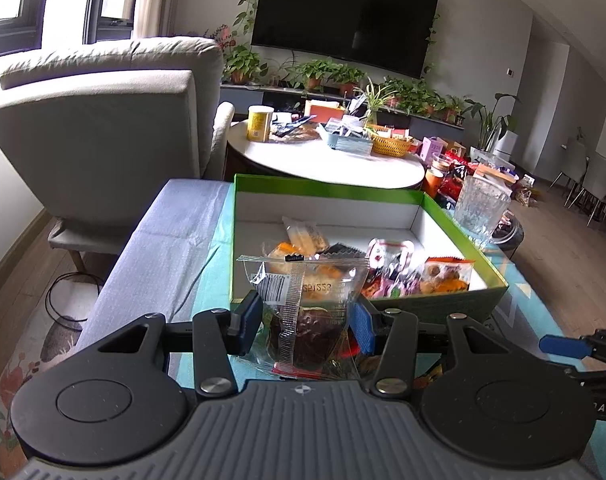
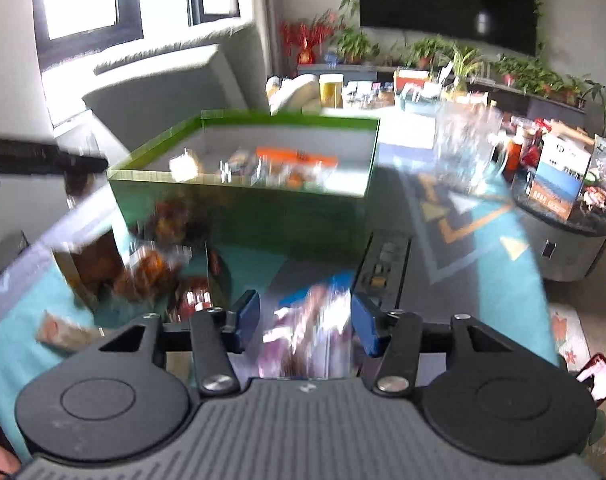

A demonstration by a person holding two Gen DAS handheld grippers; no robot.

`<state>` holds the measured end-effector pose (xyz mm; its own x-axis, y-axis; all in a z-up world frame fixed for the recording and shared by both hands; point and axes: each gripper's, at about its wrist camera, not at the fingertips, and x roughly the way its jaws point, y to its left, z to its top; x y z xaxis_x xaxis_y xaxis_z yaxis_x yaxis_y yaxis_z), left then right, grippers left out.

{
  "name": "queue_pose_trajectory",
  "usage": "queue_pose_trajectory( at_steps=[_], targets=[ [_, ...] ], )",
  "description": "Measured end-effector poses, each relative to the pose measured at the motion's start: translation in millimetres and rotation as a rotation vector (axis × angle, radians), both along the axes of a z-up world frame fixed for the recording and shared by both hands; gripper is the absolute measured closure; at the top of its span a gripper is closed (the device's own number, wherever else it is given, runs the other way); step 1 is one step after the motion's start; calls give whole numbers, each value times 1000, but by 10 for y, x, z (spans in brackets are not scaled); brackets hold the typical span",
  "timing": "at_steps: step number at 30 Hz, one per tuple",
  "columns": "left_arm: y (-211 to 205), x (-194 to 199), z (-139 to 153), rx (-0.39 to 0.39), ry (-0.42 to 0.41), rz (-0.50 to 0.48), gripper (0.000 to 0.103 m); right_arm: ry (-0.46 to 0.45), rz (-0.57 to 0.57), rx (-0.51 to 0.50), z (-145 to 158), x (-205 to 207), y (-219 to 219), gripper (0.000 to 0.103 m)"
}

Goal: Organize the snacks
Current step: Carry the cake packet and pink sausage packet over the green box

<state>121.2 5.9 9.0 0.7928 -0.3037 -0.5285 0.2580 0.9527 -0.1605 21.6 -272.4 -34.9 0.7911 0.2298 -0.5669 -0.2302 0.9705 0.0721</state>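
A green box [image 1: 435, 304] with a white inside holds several wrapped snacks [image 1: 403, 272]. My left gripper [image 1: 306, 322] is shut on a clear packet with a dark cake [image 1: 307, 312] and holds it just in front of the box's near wall. In the right wrist view, which is blurred, my right gripper [image 2: 305, 322] has a purple and white snack packet [image 2: 307, 336] between its blue pads [image 2: 247, 320], near the green box [image 2: 247, 212]. Loose snacks [image 2: 151, 268] lie on the teal cloth to its left. The right gripper's blue fingertip shows in the left wrist view [image 1: 563, 346].
A clear glass jug [image 1: 481, 208] stands right of the box. A grey armchair [image 1: 103, 128] is at the left. A round white table [image 1: 327, 160] with baskets and a yellow can lies behind. A black power strip [image 2: 385, 272] lies by the box. A phone [image 2: 599, 376] sits at the lower right.
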Motion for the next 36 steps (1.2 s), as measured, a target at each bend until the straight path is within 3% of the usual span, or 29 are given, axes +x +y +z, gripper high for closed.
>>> queue_pose_trajectory(
  at_steps=[5,9,14,20,22,28,32,36],
  targets=[
    [-89,20,94,4,-31,-21,59,-31,10,-8,65,52,41,56],
    [-118,18,90,-1,-33,-34,59,43,-39,-58,-90,88,49,55],
    [-146,50,25,-1,-8,-33,59,100,-131,26,-276,4,13,54],
    [-151,34,32,1,-8,-39,59,141,-146,-20,-384,106,134,54],
    [-140,44,33,-2,-7,-34,59,136,-172,-100,-397,104,232,54],
    [-157,51,85,-2,-25,-40,59,99,-205,-133,-326,17,277,59],
    [-185,62,168,-4,-51,-44,59,45,-217,-70,-136,-31,190,60],
    [-227,97,229,-7,-71,-54,59,-67,-226,-18,171,-75,139,60]
  ],
)
